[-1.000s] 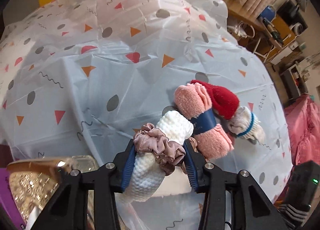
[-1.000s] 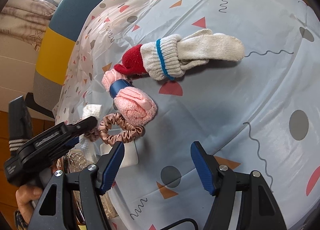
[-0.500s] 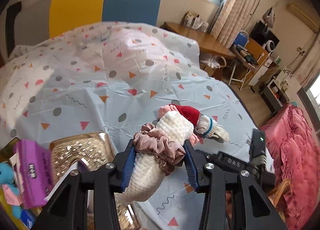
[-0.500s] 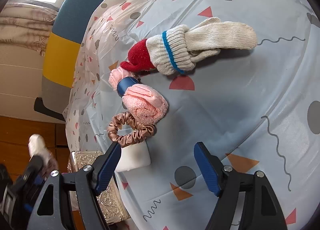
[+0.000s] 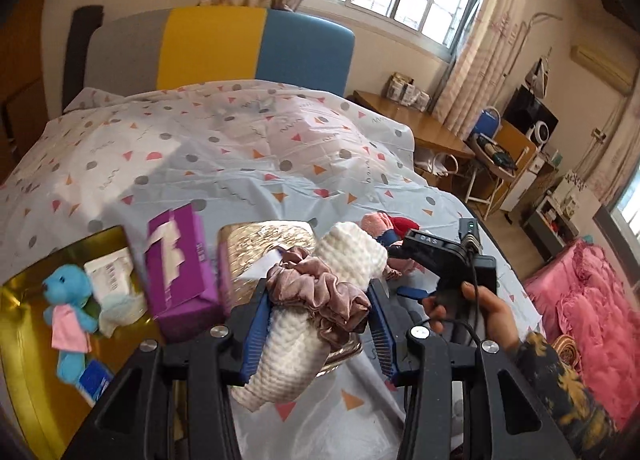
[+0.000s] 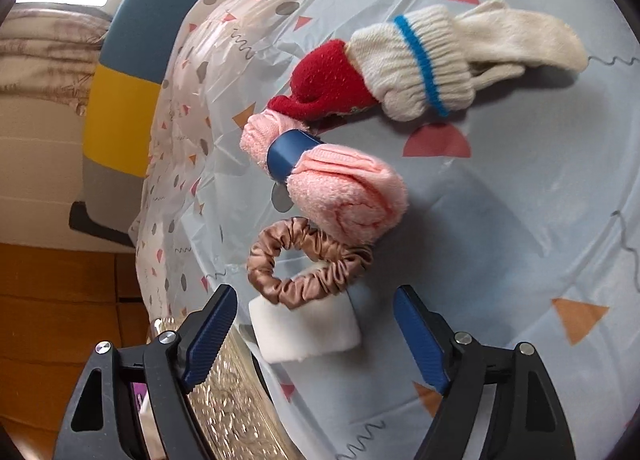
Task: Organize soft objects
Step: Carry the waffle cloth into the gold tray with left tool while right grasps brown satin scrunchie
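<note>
Tongs in my left hand (image 5: 316,324) clamped on white knit roll (image 5: 296,344) wearing mauve scrunchie (image 5: 320,284), raised above gold tray (image 5: 260,244) beside purple box (image 5: 180,260). My right tongs (image 6: 316,324) stood apart, jaws just opening wider, nothing pressed; between them lay white sponge block (image 6: 308,324) under brown scrunchie (image 6: 308,264). Beyond on bed sheet (image 6: 520,219): pink towel roll (image 6: 336,179), red sock (image 6: 328,79), cream sock (image 6: 448,55).
</note>
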`<state>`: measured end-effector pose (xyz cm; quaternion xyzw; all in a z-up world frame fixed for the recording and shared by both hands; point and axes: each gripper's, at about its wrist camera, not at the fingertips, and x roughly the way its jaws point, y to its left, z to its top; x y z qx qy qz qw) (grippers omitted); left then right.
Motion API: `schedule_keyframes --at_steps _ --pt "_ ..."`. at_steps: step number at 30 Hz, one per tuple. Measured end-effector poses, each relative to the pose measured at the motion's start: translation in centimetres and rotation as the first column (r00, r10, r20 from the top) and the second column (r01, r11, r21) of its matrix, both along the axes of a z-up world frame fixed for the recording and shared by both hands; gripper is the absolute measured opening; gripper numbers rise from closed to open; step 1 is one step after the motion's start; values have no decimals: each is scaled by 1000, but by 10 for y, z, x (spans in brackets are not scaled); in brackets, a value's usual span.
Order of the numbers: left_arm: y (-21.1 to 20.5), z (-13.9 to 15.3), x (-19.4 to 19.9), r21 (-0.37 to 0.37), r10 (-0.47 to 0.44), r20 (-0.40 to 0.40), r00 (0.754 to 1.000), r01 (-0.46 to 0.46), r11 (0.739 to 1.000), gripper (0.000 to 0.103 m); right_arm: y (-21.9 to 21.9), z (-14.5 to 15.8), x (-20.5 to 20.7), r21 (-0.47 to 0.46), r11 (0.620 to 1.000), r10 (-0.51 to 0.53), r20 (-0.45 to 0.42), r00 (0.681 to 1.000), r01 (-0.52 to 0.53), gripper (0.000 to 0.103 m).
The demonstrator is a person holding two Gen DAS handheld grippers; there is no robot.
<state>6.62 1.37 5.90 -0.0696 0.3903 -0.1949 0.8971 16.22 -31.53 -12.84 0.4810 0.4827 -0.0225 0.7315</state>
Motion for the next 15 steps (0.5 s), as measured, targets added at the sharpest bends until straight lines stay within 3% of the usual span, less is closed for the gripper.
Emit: schedule_keyframes --at_steps 6,10,12,13,14,15 --pt "45 -12 -20 -31 84 -21 996 -84 996 47 13 3 24 -80 996 -47 -49 998 43 83" --pt "73 -26 -28 -47 145 -57 988 -148 988 47 29 9 41 -237 970 28 -106 994 -53 81" --pt "86 -32 -32 -47 181 -67 981 -184 982 47 37 14 44 -313 944 74 -106 992 -104 61" --pt "92 -36 -34 -48 193 -72 979 -196 979 47 39 13 44 -337 933 92 -120 989 -128 41" --pt "99 -39 -36 -47 209 -78 975 -213 976 47 38 12 41 -358 924 95 -128 987 -135 28" --pt "106 -43 -37 -47 227 -85 970 -231 972 47 36 12 37 -368 919 98 -126 987 -138 26"
